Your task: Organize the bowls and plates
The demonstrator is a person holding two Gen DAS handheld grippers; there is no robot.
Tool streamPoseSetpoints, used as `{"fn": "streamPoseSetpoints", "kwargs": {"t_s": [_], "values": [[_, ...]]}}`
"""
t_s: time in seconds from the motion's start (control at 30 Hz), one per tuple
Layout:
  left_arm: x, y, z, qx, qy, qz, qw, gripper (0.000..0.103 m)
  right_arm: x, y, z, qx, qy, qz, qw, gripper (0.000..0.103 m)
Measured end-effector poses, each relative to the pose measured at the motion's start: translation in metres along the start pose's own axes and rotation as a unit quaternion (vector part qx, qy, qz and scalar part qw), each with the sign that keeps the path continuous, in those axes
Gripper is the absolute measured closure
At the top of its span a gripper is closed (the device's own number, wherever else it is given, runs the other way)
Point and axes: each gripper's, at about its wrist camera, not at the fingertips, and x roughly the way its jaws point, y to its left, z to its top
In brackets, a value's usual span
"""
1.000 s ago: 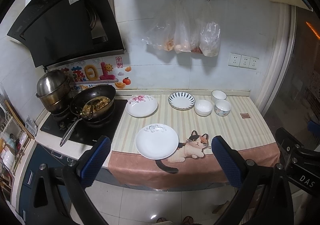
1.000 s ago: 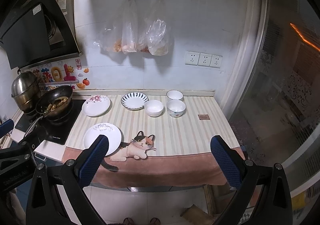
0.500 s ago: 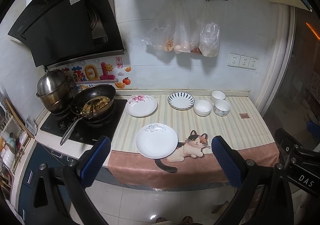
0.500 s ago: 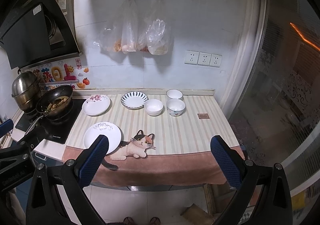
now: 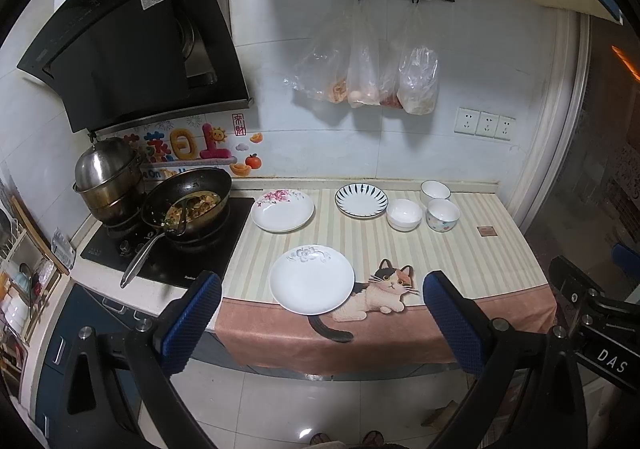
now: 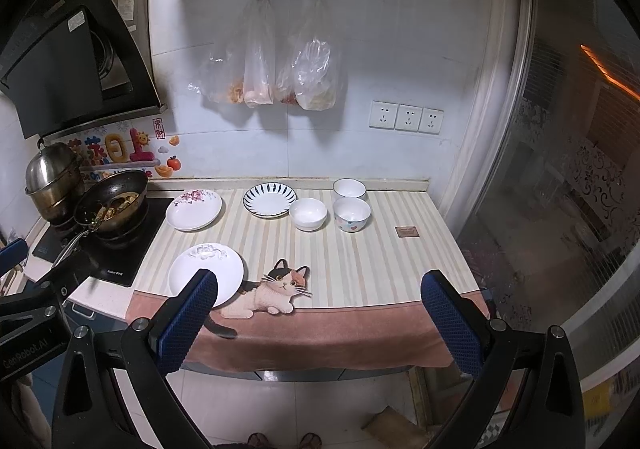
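Note:
On the striped counter cloth (image 5: 472,249) lie a white plate (image 5: 312,279) near the front edge, a pink-flowered plate (image 5: 282,210) and a blue-striped plate (image 5: 361,201) at the back. Three bowls stand at the back right: a plain white bowl (image 5: 404,214), a bowl with hearts (image 5: 442,214) and another white bowl (image 5: 435,190). The same dishes show in the right wrist view: front plate (image 6: 208,269), flowered plate (image 6: 193,209), striped plate (image 6: 270,200), bowls (image 6: 307,213). My left gripper (image 5: 320,323) and right gripper (image 6: 318,323) are open and empty, held in front of the counter, away from the dishes.
A stove (image 5: 168,245) at the left carries a wok with food (image 5: 188,203) and a steel pot (image 5: 106,177). A range hood (image 5: 128,49) hangs above. Plastic bags (image 5: 368,77) hang on the wall. The counter's front edge drops to a tiled floor (image 5: 260,409).
Almost nothing: both views shift very slightly, and the dishes stay where they were.

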Motion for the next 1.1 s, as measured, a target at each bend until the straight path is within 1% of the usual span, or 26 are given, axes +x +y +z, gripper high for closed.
{"fn": "streamPoseSetpoints", "kwargs": {"t_s": [0.43,0.73,1.0,1.1], "values": [[-0.007,-0.001,0.002,0.001,-0.005,0.002,1.0,0.0,-0.006,0.002,-0.001,0.004,-0.004,0.001,1.0,0.0],[-0.012,-0.004,0.007,0.002,-0.006,0.001,1.0,0.0,-0.003,0.0,0.005,0.009,-0.003,0.0,1.0,0.0],[-0.001,-0.003,0.018,0.006,-0.004,-0.005,1.0,0.0,0.007,0.001,0.007,0.014,0.004,-0.002,1.0,0.0],[0.005,0.002,0.017,0.006,-0.002,-0.01,0.9999,0.0,0.012,0.002,0.008,0.016,0.007,-0.005,1.0,0.0]]}}
